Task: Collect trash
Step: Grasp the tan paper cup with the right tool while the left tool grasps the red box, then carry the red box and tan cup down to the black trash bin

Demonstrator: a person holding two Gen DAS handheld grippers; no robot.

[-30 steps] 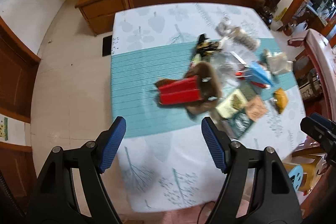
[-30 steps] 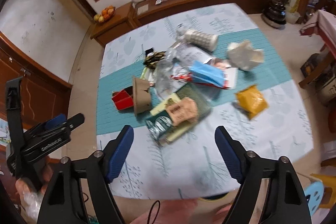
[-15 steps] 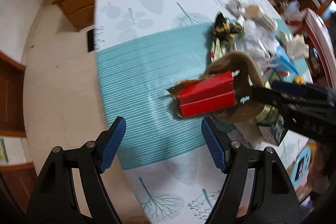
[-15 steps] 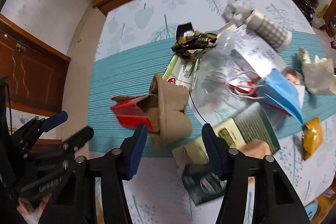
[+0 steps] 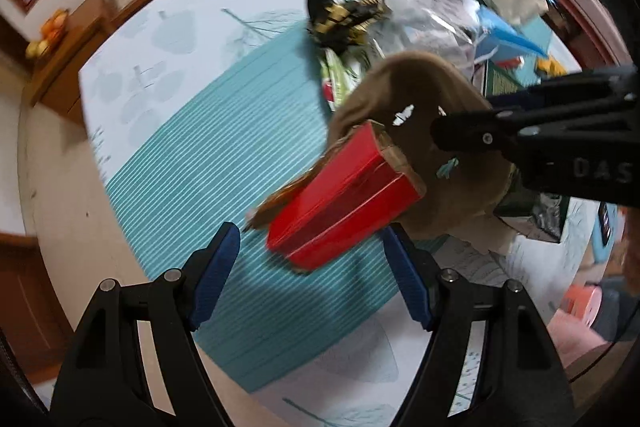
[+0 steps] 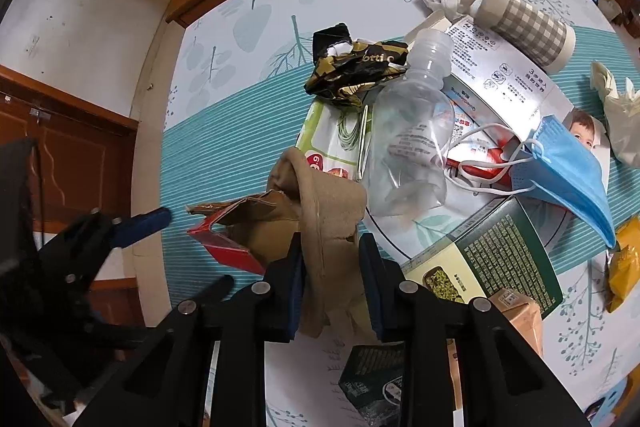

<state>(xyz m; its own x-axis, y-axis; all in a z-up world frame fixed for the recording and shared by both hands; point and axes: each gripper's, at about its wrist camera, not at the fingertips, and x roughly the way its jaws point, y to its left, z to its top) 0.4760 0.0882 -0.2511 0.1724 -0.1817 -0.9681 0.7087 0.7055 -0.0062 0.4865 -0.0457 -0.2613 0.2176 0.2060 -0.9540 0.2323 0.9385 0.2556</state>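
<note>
Both grippers have dropped toward the table since a second ago. The right gripper (image 6: 330, 277) is closing, its jaws around the brown paper bag (image 6: 328, 211), while the left gripper (image 5: 310, 275) hangs wide open, empty, above the torn red carton (image 5: 344, 203) lying against the bag, contents unseen.

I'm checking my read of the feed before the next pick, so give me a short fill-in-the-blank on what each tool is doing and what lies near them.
1. The right tool is closing around a crumpled piece of ____ paper.
2. The box in front of the left tool is coloured ____.
3. The left tool's jaws stand ____, with nothing between them.
4. The face mask on the pile is coloured ____.

Missing words: brown; red; open; blue
</note>
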